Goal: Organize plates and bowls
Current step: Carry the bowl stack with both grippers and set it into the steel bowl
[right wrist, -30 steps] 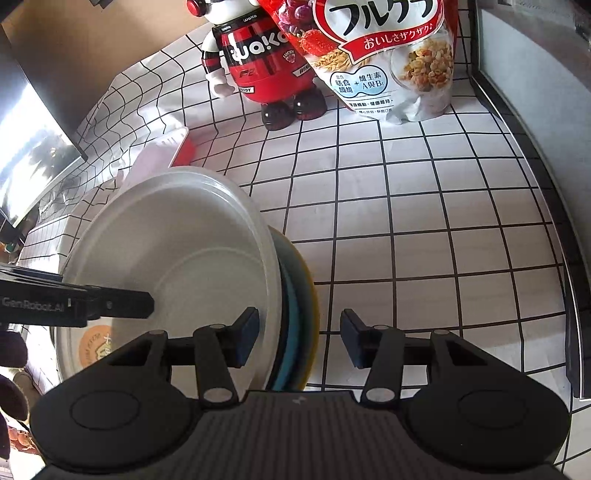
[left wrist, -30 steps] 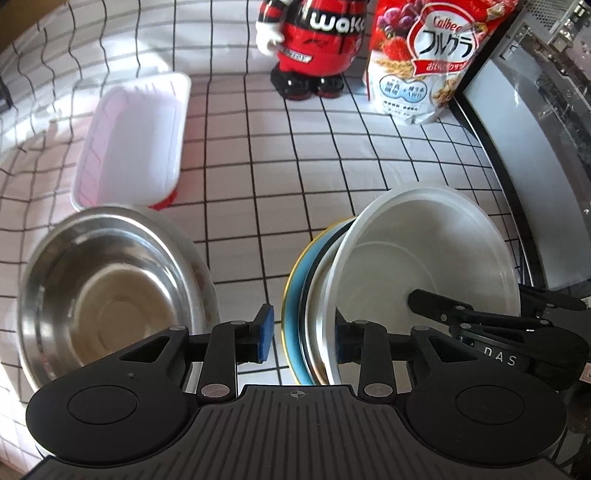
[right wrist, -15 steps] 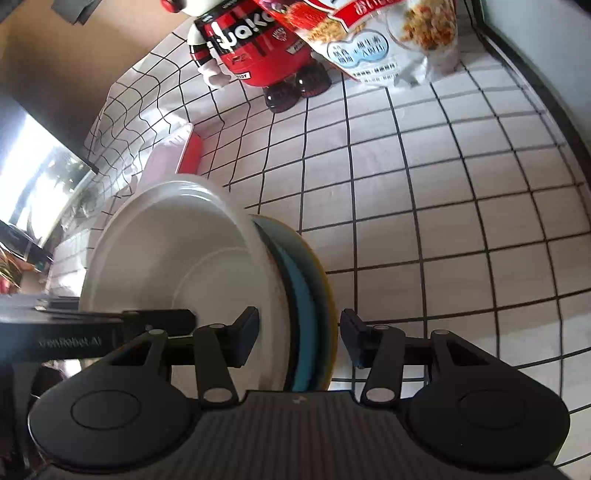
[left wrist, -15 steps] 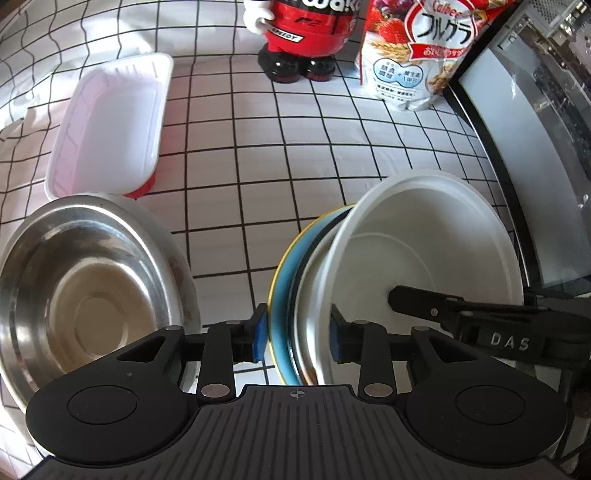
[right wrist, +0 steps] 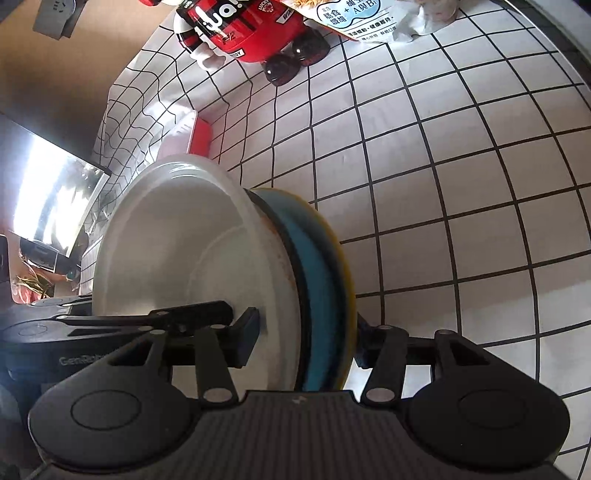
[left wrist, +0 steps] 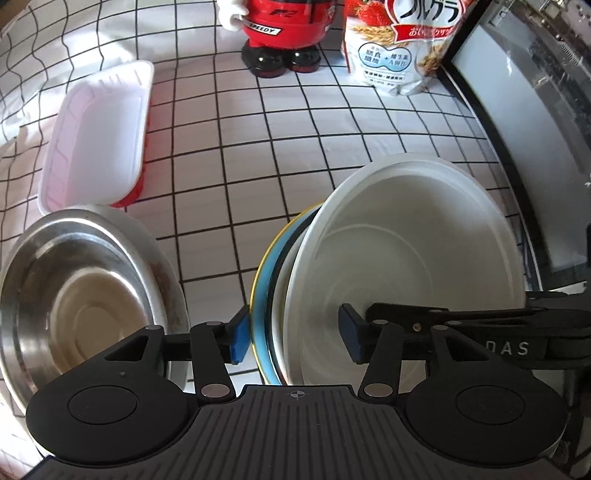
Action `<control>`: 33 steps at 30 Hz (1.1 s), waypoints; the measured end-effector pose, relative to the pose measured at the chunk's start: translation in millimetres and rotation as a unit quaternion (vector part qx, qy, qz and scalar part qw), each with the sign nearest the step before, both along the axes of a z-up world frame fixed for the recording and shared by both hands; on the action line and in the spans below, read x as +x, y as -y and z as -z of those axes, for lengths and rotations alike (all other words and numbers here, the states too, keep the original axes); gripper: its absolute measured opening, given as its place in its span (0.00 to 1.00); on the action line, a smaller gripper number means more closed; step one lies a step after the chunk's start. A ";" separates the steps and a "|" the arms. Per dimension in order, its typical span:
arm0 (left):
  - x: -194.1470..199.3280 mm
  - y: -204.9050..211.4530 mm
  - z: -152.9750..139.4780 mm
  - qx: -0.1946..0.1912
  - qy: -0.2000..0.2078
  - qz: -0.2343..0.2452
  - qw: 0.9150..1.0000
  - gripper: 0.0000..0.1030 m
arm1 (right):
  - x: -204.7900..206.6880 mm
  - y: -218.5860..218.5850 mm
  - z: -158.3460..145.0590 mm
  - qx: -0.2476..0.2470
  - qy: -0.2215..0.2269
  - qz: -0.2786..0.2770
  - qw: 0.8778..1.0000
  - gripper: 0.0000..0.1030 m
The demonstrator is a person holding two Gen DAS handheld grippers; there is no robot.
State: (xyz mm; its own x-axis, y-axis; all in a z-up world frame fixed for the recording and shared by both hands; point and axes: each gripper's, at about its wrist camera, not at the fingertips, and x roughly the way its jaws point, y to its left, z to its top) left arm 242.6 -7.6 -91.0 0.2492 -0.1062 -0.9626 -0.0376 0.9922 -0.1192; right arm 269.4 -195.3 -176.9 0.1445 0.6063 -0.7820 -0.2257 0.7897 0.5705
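Observation:
A stack of dishes, a white bowl (left wrist: 406, 258) over blue and yellow plates (left wrist: 263, 280), is held on edge between both grippers. My left gripper (left wrist: 293, 332) has its jaws apart, one pad on each side of the stack's rim, not pressing. My right gripper (right wrist: 303, 339) straddles the same stack (right wrist: 207, 258) from the other side, its blue pad against the white bowl and the other finger behind the yellow plate (right wrist: 347, 280). A steel bowl (left wrist: 74, 306) sits on the cloth at the left.
A white foam tray (left wrist: 99, 136) on a red one lies at the back left. A red robot figure (left wrist: 284, 29) and a cereal bag (left wrist: 399, 48) stand at the back. A dark appliance (left wrist: 524, 110) borders the right side.
The left gripper's jaws have opened wider around the stack's rim. The right gripper has closed in on the stack and tilted, and both cameras have moved closer to the dishes.

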 end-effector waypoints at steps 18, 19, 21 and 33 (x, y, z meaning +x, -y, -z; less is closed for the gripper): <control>0.0 -3.0 0.2 -0.005 0.000 -0.001 1.000 0.51 | 2.1 -1.7 1.1 0.002 0.004 -0.022 1.000 0.52; 0.0 -2.9 0.1 -0.005 0.000 0.000 1.000 0.51 | 2.0 -2.0 1.1 0.003 0.004 -0.022 1.000 0.52; 0.0 -2.8 -0.1 -0.005 -0.001 -0.001 1.000 0.51 | 2.2 -1.7 1.4 0.005 0.003 -0.021 1.000 0.53; 0.6 -8.9 0.2 -0.008 -0.011 -0.016 1.000 0.49 | 3.2 -5.7 1.1 0.004 -0.005 -0.026 1.000 0.56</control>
State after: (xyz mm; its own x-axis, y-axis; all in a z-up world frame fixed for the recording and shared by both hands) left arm 243.2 1.3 -91.2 0.2321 -0.1138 -0.9660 -0.0716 0.9884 -0.1337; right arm 272.6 -189.5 -178.0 0.1050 0.6189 -0.7784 -0.2606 0.7725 0.5791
